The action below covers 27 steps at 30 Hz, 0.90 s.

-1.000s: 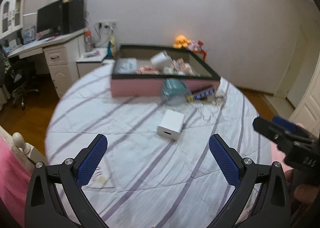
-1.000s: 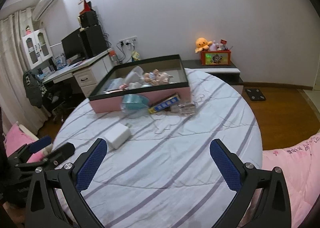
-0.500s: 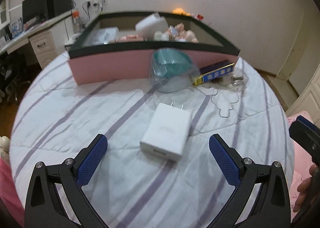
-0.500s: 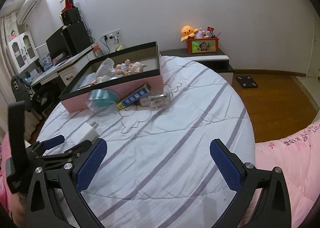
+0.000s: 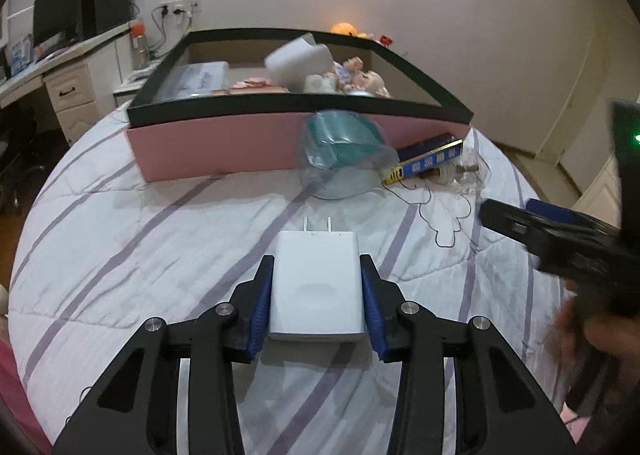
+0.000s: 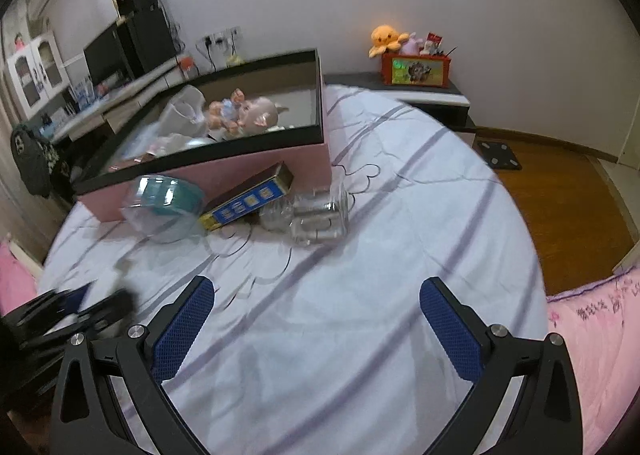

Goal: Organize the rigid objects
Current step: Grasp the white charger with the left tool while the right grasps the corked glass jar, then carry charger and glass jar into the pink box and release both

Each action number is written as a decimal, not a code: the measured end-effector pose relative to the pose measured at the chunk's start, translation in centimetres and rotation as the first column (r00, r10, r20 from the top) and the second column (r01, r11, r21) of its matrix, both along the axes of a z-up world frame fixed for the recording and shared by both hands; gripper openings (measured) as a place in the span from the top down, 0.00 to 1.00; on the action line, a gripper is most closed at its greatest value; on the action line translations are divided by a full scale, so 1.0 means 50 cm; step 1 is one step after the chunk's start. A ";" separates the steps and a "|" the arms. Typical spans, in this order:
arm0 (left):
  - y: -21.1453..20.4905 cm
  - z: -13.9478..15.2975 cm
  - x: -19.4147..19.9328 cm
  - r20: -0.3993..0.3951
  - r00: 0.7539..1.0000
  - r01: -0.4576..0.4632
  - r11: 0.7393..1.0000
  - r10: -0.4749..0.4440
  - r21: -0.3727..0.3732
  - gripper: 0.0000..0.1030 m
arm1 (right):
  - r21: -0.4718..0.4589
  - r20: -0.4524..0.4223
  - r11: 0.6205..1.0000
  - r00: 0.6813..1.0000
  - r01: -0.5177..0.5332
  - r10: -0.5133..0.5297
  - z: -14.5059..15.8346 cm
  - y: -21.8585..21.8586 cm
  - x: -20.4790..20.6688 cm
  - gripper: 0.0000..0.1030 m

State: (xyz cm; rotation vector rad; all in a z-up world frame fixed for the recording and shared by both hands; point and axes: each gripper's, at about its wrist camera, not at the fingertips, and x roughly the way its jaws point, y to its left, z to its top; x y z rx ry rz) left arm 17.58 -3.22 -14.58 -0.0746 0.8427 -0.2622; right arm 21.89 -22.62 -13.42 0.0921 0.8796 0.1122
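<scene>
My left gripper (image 5: 316, 275) is shut on a white plug charger (image 5: 317, 282) that lies on the striped bed cover, its prongs pointing away. Ahead stands a pink box with a black rim (image 5: 224, 147) holding a doll and other items. Against its front lie a teal bowl in clear plastic (image 5: 340, 147), a blue and gold carton (image 5: 430, 159) and a clear glass jar (image 6: 320, 215). My right gripper (image 6: 316, 307) is open and empty above the cover, short of the jar. It also shows in the left wrist view (image 5: 560, 231) at the right.
A desk with a monitor (image 5: 52, 19) stands at the left. A bedside cabinet with a red toy box and orange plush (image 6: 416, 63) is behind the bed. Wooden floor (image 6: 560, 191) lies to the right. A pink pillow (image 6: 600, 335) is at the right edge.
My left gripper moved forward to the white charger and shut on its sides. My right gripper moved forward and left, closer to the jar and carton, still open.
</scene>
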 end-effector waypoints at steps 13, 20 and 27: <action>0.019 -0.006 0.002 -0.041 0.999 -0.013 1.000 0.012 -0.021 0.60 | -0.093 -0.045 0.991 0.995 -0.095 0.091 -0.011 0.025 0.074 0.40; 0.030 0.001 0.004 -0.069 0.997 -0.017 0.999 0.015 -0.028 0.60 | -0.032 -0.036 0.995 0.995 -0.099 0.097 -0.001 0.001 0.023 0.40; 0.059 0.020 -0.001 -0.083 0.996 -0.018 1.000 0.016 -0.024 0.60 | 0.021 -0.018 0.994 0.994 -0.104 0.104 0.031 -0.003 -0.054 0.40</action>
